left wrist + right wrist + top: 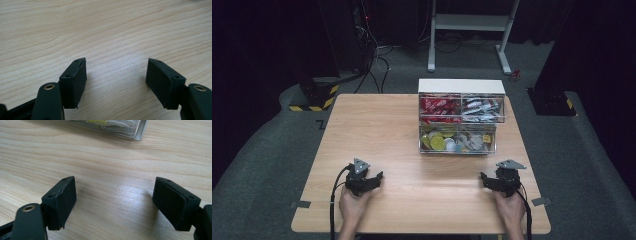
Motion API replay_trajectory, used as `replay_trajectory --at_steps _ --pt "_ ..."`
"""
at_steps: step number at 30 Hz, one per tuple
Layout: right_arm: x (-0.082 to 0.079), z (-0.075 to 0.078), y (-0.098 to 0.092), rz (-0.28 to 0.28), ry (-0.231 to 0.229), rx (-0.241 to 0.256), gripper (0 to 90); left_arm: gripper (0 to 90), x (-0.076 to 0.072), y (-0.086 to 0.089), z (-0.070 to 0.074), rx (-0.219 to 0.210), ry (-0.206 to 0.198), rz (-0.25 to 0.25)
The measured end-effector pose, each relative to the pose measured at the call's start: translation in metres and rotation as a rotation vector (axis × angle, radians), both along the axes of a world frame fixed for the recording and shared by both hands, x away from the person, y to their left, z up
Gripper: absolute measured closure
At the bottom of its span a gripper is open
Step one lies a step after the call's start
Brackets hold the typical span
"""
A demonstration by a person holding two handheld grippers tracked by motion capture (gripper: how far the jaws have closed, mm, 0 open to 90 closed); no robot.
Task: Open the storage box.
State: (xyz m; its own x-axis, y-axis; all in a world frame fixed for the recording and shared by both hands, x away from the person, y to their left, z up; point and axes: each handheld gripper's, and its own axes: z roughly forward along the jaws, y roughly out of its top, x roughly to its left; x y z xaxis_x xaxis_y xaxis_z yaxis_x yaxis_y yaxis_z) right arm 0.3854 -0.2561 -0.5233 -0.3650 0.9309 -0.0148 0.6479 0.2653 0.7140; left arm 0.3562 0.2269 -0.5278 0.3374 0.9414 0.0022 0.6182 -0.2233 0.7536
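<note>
High view is showing both tongs, left (373,179) and right (488,181), resting spread apart and empty on the surface (377,130), drawer box (460,117) well ahead, so a careless reach is risking shoving the light box backward.

The clear drawer box (460,122) with a white top sits at about 1 o'clock from the table's middle, up near the far edge. It stands upright, drawers facing the person. Top row: red packets (439,106) on the left, silvery ones (482,107) on the right. The bottom drawer (457,141) sticks out a bit, with yellow-green round things and small bits inside.
</note>
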Motion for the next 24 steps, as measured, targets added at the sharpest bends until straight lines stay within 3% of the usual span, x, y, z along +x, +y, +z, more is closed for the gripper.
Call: replay_trajectory --at_steps 24 --pt "-0.0016 0.0002 0.0005 0.000 0.010 -0.003 16.0 33.0 0.0000 0.0000 0.0000 -0.002 0.001 0.000"
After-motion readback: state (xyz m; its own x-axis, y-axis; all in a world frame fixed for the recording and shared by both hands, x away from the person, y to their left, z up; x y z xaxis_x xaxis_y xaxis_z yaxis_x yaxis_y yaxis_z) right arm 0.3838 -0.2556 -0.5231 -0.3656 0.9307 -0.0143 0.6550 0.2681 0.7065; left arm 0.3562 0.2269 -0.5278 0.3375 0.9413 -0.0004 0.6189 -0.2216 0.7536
